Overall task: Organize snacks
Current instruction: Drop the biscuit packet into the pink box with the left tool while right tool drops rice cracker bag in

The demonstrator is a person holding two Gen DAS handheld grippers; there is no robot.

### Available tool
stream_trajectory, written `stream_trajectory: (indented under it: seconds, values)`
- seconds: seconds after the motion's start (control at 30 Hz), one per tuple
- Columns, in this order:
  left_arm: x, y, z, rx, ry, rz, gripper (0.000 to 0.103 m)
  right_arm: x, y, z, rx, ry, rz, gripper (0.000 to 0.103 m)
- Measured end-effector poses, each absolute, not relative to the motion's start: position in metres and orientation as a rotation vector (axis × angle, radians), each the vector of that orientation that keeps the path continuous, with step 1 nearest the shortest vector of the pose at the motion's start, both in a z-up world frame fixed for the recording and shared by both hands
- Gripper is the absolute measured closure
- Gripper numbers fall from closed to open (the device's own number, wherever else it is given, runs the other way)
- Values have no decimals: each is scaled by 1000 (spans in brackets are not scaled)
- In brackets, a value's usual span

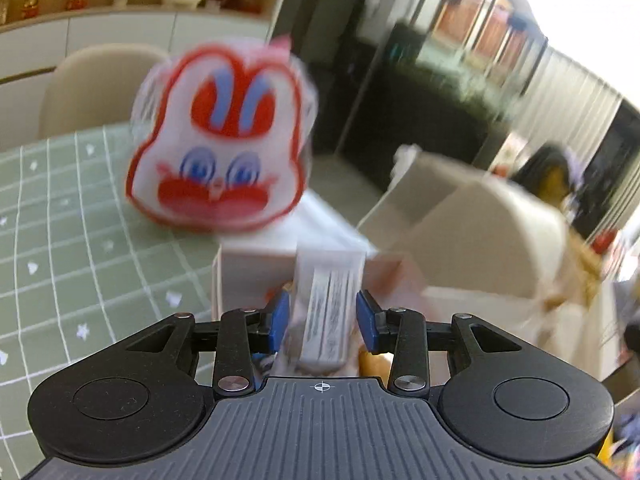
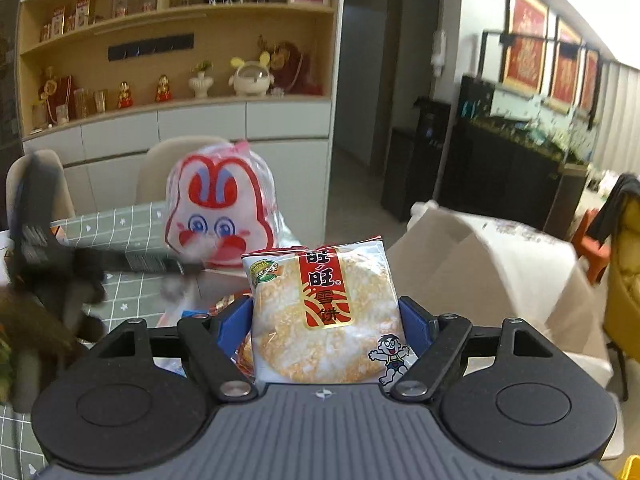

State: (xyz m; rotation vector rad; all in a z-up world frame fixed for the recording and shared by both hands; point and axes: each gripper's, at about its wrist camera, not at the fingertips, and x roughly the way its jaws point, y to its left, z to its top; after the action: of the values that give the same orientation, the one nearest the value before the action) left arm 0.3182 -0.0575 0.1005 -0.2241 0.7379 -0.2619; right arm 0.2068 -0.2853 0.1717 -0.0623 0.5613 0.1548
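Observation:
My right gripper point(image 2: 326, 320) is shut on a rice cracker packet point(image 2: 324, 316) with a red label, held upright above the table. My left gripper point(image 1: 323, 320) is shut on a snack packet point(image 1: 328, 312) seen edge-on, white with printed text. Beyond both stands a rabbit-face snack bag point(image 1: 218, 136), red and white; it also shows in the right wrist view point(image 2: 220, 216). A white box point(image 1: 256, 276) sits just ahead of the left gripper. The left gripper appears blurred at the left of the right wrist view point(image 2: 188, 276).
A green grid tablecloth point(image 1: 60, 208) covers the table. An open cardboard box point(image 2: 480, 264) stands on the right, also in the left wrist view point(image 1: 472, 232). Beige chairs point(image 1: 96, 80) stand behind the table. More snack packets point(image 2: 224, 304) lie under the right gripper.

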Motion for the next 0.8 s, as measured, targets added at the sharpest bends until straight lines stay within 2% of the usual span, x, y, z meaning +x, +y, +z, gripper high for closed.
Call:
stream_trajectory:
  seconds: [0.17,0.37,0.6,0.8]
  values:
    - [304,-32,110,-354,695,-221,62,250,-281,159,-23,615,218,25]
    - [244,-9,127,-313,620,-136,62,304,-238,131,19,658,331,25]
    - [174,12,92,-232,689,-51,62,352,-204,63,93,830,345,24]
    - [142,29,56,-253,784,-50,62,330,-218,61,266,770,362,20]
